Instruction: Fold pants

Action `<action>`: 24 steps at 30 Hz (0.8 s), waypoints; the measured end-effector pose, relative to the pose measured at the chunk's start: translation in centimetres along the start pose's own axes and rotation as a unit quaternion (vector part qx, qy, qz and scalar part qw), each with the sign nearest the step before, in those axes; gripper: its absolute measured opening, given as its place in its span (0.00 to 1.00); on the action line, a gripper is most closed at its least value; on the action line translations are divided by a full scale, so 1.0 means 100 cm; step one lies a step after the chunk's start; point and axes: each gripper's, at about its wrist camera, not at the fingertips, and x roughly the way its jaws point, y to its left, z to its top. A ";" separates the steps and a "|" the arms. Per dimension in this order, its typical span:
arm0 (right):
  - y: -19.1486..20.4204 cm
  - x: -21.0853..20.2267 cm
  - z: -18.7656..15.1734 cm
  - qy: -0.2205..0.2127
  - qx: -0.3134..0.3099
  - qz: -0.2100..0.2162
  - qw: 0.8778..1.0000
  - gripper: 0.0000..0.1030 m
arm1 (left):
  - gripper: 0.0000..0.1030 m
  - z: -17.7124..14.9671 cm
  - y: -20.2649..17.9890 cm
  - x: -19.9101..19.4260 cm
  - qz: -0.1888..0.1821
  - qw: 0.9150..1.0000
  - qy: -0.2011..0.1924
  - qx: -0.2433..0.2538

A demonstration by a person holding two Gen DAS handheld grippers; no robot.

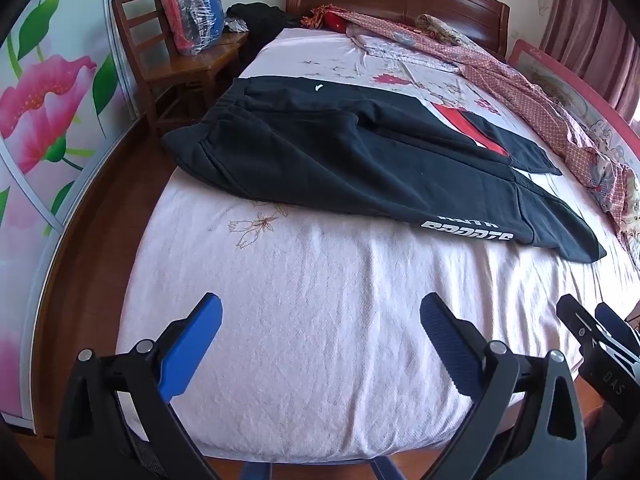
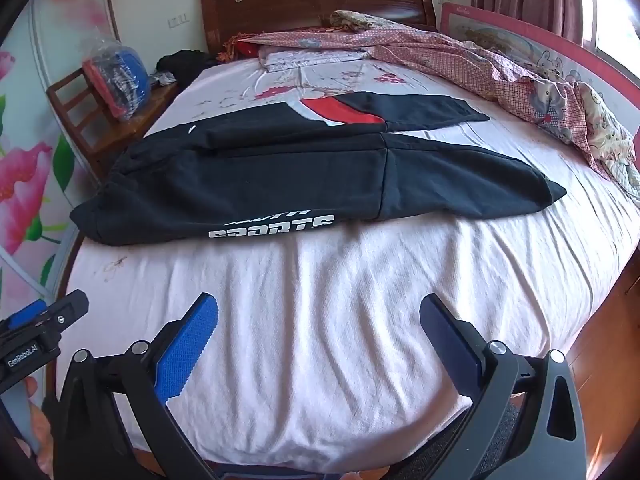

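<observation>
Black pants point(image 1: 340, 152) with white "SPORTS" lettering and a red-and-white panel lie spread flat across the middle of the bed, waistband at the left edge, legs pointing right; they also show in the right wrist view point(image 2: 300, 176). My left gripper point(image 1: 320, 320) is open and empty, held above the bare sheet near the foot of the bed, well short of the pants. My right gripper point(image 2: 320, 320) is open and empty, beside the left one, also short of the pants.
The bed point(image 1: 312, 360) has a pale pink sheet. A crumpled pink patterned quilt point(image 2: 500, 68) lies along its far right side. A wooden chair point(image 1: 160, 56) with a plastic bag of clothes stands left of the bed by a floral wardrobe door point(image 1: 40, 120). A wooden headboard point(image 2: 312, 4) stands at the back.
</observation>
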 end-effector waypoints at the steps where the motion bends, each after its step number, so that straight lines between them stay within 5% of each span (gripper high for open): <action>1: 0.000 0.000 0.000 0.001 0.000 -0.002 1.000 0.97 | 0.97 0.000 0.000 0.000 0.001 1.000 -0.001 0.000; 24: -0.005 0.003 0.002 0.006 0.007 0.006 1.000 0.97 | 0.97 -0.001 -0.002 0.005 0.000 1.000 0.004 0.000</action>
